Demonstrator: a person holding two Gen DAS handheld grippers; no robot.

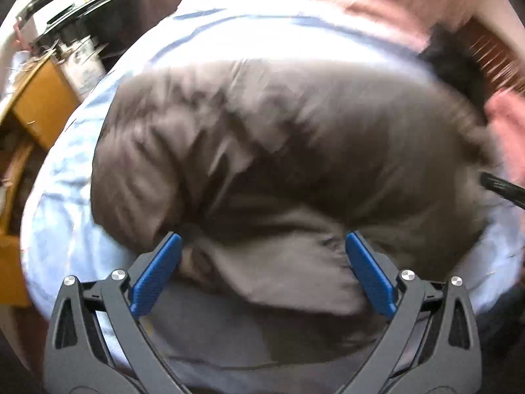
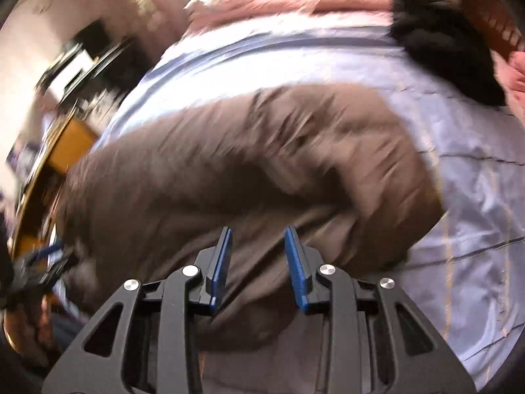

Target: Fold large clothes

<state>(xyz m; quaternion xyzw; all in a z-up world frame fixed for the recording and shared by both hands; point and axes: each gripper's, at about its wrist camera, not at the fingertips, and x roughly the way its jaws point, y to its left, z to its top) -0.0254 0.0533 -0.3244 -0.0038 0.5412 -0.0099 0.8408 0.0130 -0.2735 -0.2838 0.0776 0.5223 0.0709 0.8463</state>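
Brown garment (image 1: pixel 279 138) on pale blue sheet (image 1: pixel 249 32), no legible writing

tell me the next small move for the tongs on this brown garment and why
Probably lower both tongs onto the near edge and close them. The brown garment lies bunched on the light blue sheet. The left tongs stand wide open over a loose flap; the right tongs are narrower, with fabric behind the gap and no visible pinch. Neither seems to hold cloth, so a grip should come before any fold.
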